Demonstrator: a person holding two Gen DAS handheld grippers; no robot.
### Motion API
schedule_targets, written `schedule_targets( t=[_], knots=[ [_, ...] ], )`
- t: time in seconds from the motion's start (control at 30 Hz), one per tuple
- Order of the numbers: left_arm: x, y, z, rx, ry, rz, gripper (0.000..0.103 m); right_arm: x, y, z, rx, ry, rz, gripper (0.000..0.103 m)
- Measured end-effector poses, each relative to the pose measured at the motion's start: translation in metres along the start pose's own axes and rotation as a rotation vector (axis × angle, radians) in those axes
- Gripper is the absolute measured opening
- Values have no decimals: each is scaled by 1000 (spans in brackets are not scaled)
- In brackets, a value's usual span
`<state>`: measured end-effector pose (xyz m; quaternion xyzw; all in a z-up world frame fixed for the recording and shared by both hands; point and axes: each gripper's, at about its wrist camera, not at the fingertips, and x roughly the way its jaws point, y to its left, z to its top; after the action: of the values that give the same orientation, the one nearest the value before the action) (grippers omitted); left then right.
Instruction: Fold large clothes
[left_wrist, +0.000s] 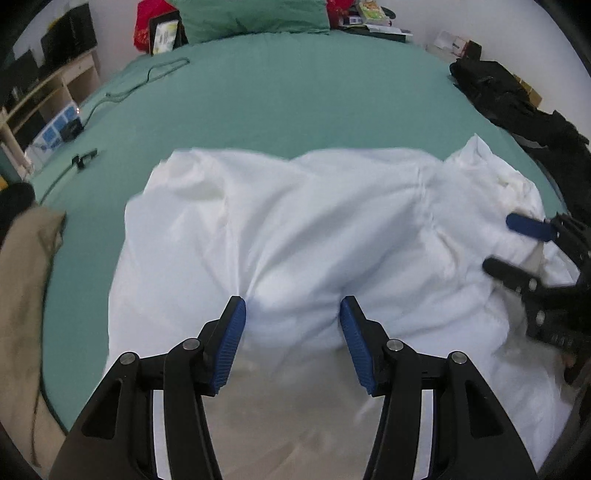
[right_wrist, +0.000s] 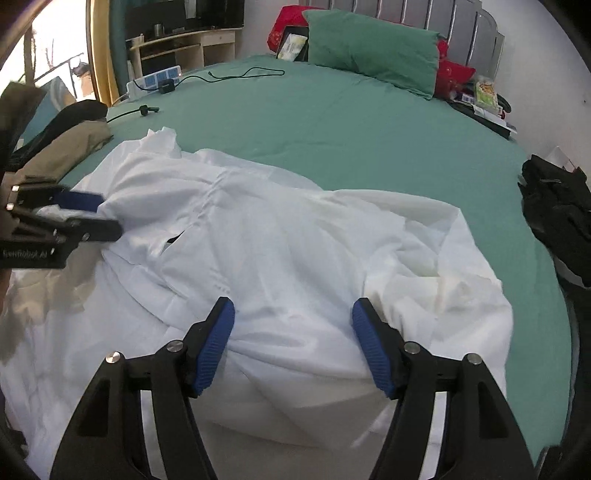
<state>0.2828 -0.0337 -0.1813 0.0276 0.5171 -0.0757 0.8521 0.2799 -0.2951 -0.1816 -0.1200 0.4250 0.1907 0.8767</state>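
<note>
A large white garment (left_wrist: 314, 221) (right_wrist: 277, 240) lies crumpled on the near part of a green bedsheet (left_wrist: 295, 103) (right_wrist: 332, 129). My left gripper (left_wrist: 291, 310) points down onto its near part. The jaws stand apart, a soft bulge of fabric rises between them, and creases fan out from the left blue pad (left_wrist: 232, 339). It also shows from the side as the left gripper (right_wrist: 110, 216) at the garment's left end. My right gripper (right_wrist: 293, 314) stands open over a rounded fold of the same cloth. The right gripper (left_wrist: 500, 243) also appears from the side, on the garment's right part.
Black clothes (left_wrist: 517, 99) (right_wrist: 557, 221) are heaped at the bed's right edge, and a tan garment (left_wrist: 22, 277) (right_wrist: 70, 147) at its left. A cable (left_wrist: 155, 74), a power strip (right_wrist: 155, 79) and a green pillow (right_wrist: 373, 48) lie farther back.
</note>
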Motion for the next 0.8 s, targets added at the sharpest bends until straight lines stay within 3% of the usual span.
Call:
schedule_targets(
  t=[0.1,0.23,0.43,0.5,0.8],
  knots=[
    [-7,10,-4,-57,-3,-28,56,-9,-1,8,29,-25,-25,67],
    [-22,13,-1,-71,-92,-20,56,-27,-4,17,80,-113,-67,67],
    [0,15,0,-96,-36,15,56,1,-10,9,108,-32,-83,67],
    [2,14,0,-98,-54,16,56,4,-7,6,88,-31,-82,67],
    [-34,18,-17,-126,-110,15,56,-33,-17,9,130,-59,-93,67]
  ],
)
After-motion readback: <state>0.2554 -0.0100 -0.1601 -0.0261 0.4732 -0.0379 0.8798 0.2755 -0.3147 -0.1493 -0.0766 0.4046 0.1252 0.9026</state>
